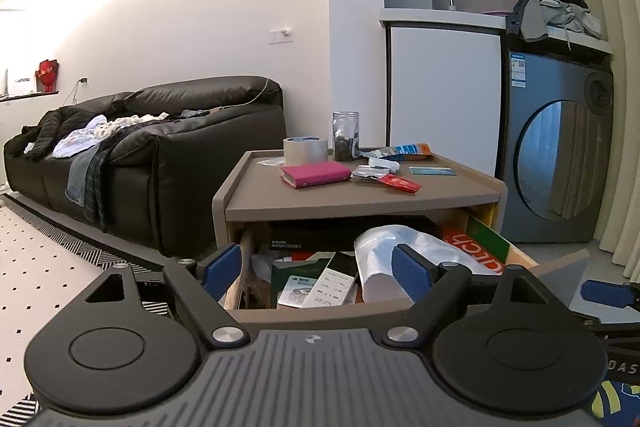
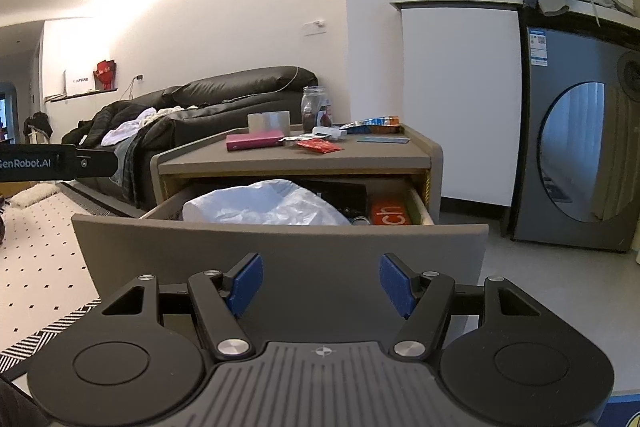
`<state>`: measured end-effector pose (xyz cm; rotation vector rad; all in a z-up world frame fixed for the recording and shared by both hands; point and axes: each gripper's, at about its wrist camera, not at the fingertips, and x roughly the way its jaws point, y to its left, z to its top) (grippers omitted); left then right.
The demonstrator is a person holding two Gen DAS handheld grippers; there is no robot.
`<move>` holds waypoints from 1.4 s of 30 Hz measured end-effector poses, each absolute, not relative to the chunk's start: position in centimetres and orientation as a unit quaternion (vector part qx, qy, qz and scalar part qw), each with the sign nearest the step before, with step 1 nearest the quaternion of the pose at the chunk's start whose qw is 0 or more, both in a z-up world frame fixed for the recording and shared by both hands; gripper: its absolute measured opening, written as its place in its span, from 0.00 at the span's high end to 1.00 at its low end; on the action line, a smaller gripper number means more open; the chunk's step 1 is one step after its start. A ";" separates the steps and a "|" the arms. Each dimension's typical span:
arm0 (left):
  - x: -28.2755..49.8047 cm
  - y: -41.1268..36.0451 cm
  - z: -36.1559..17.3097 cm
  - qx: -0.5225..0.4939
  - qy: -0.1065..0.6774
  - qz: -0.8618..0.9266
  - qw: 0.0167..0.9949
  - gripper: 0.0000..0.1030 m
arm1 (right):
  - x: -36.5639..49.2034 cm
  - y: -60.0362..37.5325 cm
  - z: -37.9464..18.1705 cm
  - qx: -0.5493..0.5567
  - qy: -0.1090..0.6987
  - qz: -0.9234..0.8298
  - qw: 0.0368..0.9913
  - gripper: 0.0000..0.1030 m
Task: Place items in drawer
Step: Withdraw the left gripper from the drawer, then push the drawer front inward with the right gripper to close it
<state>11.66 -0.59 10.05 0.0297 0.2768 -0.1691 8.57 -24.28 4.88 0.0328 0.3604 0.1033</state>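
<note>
- The sofa [image 1: 152, 155] with clothes stood behind on the left and the washer [image 1: 560, 155] on the right; both were well apart from my work.
- The side table [image 1: 360, 195] stood between them, and its drawer [image 2: 280, 251] was pulled out towards me, already quite full.
- Inside the drawer I saw a white plastic bag [image 2: 260, 205], an orange box [image 2: 390, 215], a dark box [image 1: 344, 235] at the back and some papers [image 1: 320, 283].
- My left gripper [image 1: 316, 267] hovered over the front of the drawer, the jaws wide apart and nothing between them.
- My right gripper [image 2: 322, 285] was lower, in front of the drawer panel, also spread wide and empty.
- The items to put away were on the table top: a tape roll [image 1: 306, 151], a jar [image 1: 346, 137], a pink wallet [image 1: 316, 175], a snack bag [image 1: 400, 151], a red packet [image 1: 400, 183], a card [image 1: 434, 171].
- I think the jar could tip if I took it too high, because it was tall and narrow.
- The card and the packet lay flat, so my fingers could slide over them or push them off the edge.
- The bag stood high in the drawer, so new items could sit on it and block the closing.
</note>
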 end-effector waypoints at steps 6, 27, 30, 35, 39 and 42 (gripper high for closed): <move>10.6 -0.4 9.7 0.013 0.135 -0.091 0.987 0.17 | 8.4 -23.3 4.4 0.008 0.185 0.051 0.981 0.34; 7.9 0.9 8.1 -0.006 0.108 -0.118 0.987 0.15 | 8.9 -20.9 2.1 0.004 0.195 0.060 0.979 0.35; 7.8 1.2 7.9 -0.007 0.114 -0.114 0.987 0.15 | 9.0 -20.4 1.9 0.000 0.187 0.055 0.981 0.35; 7.9 2.0 7.8 -0.033 0.130 -0.121 0.983 0.15 | 9.5 -20.2 1.6 0.013 0.191 0.059 0.980 0.35; 7.8 2.6 7.7 -0.039 0.133 -0.114 0.984 0.15 | 9.9 -20.0 1.3 0.025 0.188 0.059 0.980 0.35; 7.8 2.9 7.7 -0.037 0.133 -0.111 0.984 0.14 | 10.1 -19.9 1.3 0.033 0.188 0.059 0.980 0.35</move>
